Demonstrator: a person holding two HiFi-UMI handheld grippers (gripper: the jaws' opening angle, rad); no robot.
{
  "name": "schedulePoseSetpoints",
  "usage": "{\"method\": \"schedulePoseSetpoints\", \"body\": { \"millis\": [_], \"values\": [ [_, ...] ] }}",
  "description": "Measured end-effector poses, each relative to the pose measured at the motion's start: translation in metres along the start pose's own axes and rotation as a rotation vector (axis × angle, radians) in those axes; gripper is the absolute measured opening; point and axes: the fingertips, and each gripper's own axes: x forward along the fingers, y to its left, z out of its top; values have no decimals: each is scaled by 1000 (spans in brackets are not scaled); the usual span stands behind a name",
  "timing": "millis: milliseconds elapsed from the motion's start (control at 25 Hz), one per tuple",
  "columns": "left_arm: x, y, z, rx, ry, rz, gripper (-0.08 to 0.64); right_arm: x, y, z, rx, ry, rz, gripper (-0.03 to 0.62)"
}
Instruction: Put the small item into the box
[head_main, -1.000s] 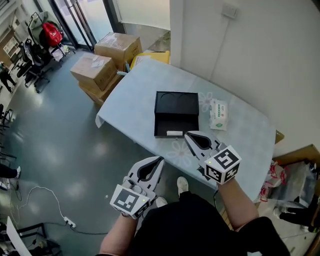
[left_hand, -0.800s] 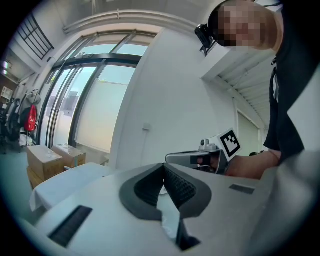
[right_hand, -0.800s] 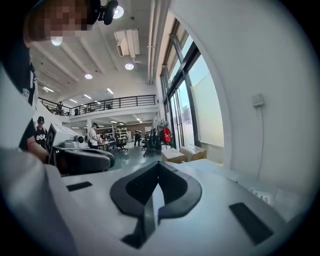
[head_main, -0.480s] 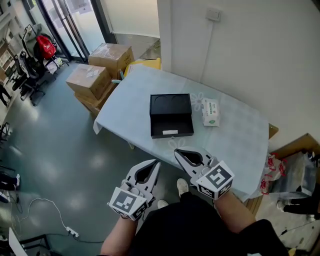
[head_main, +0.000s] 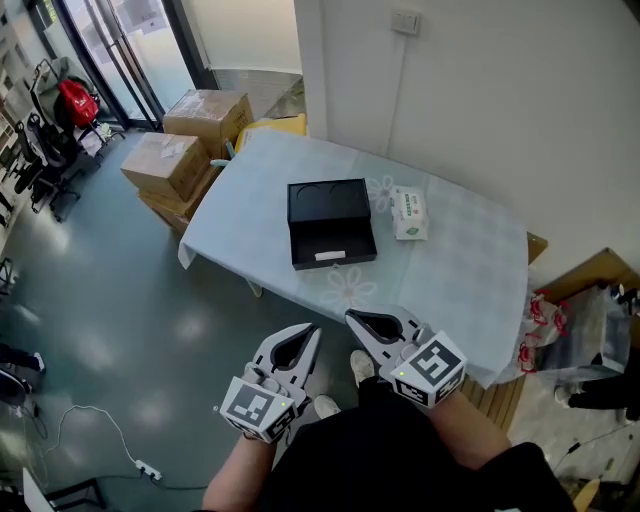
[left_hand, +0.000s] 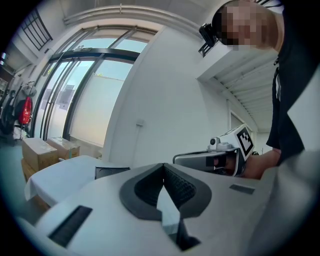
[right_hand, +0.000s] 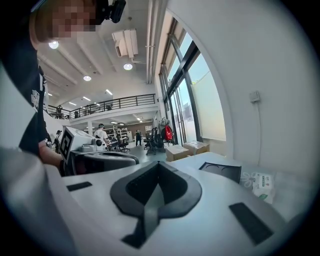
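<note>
Two tools idle. Head view: your left tool (head_main: 308, 332) and right tool (head_main: 358, 320) hang at 6 o'clock off the tabletop (head_main: 450, 250), probably because the small item (head_main: 328, 256) already lies in the box (head_main: 330, 236). Left gripper view: jaws pressed together, empty. Right gripper view: likewise.

I'm steering this rig through a large open-plan workspace, part office and part lab. Out beyond my left claw (head_main: 314, 330) I see a polished grey floor (head_main: 120, 300), stacked cardboard boxes (head_main: 190, 120), office chairs (head_main: 45, 145) and tall glass doors (head_main: 140, 45), while straight ahead of both claws a cloth-covered bench (head_main: 460, 260) stands against a plain white wall (head_main: 500, 100). In the right gripper view, far off and up to the left of the claw, there is a railed mezzanine (right_hand: 117, 103), round ceiling lamps (right_hand: 129, 66) and people (right_hand: 102, 132) standing about the floor.
</note>
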Motion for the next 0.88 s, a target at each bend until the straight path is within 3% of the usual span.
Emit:
{"method": "schedulePoseSetpoints", "body": {
  "millis": [560,880],
  "values": [
    [-12,-5,-9,-8,40,-15,8,-7,11,-11,25,2,-28,9],
    [-19,-9,-7,-2,20,-32,8,-9,17,-10,22,2,-34,9]
  ]
}}
